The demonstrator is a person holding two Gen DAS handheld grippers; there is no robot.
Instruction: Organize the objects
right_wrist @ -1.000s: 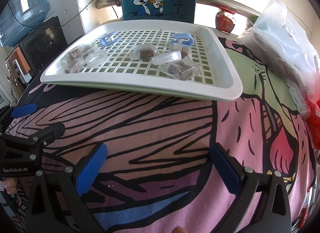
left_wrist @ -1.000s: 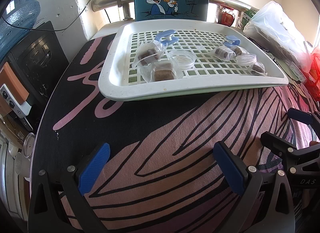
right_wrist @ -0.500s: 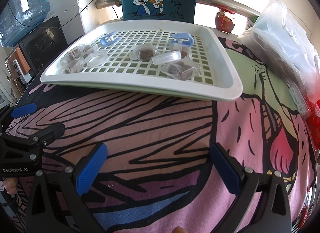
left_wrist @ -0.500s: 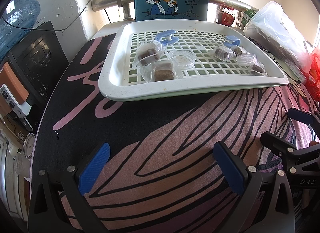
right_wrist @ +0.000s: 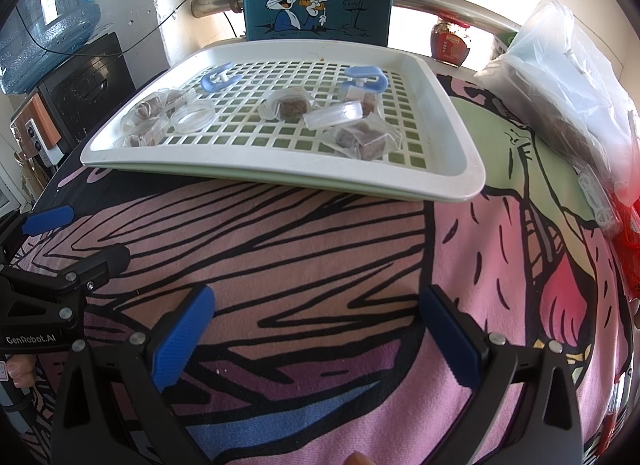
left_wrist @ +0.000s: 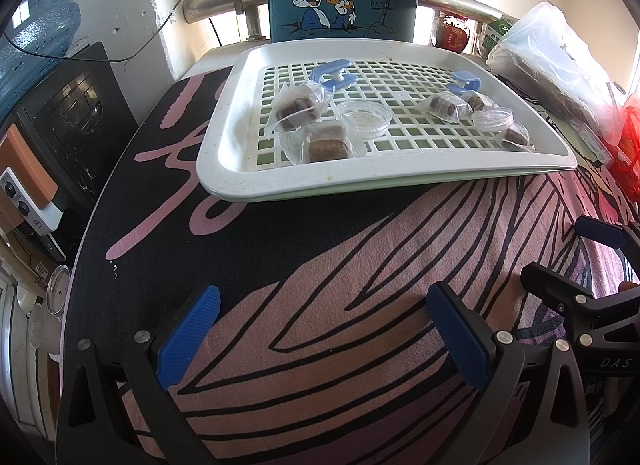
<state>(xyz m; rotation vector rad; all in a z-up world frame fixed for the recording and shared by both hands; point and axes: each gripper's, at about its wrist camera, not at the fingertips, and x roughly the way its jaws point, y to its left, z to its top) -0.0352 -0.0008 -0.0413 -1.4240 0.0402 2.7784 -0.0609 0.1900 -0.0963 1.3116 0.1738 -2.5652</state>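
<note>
White plastic lattice tray (left_wrist: 360,181), crinkly clear packets (left_wrist: 298,111), round lids (left_wrist: 364,118)

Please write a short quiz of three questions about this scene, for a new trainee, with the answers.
1. True or false: the left gripper is shut on a blue clip.
2. On which surface do the clear round dish and the bagged brown blocks lie? A) the cartoon blanket B) the white grid tray C) the water bottle
3. How many blue clips are on the tray?

Key: 1. False: both it and the right gripper are open and hold nothing. 2. B. 3. Two.
</note>
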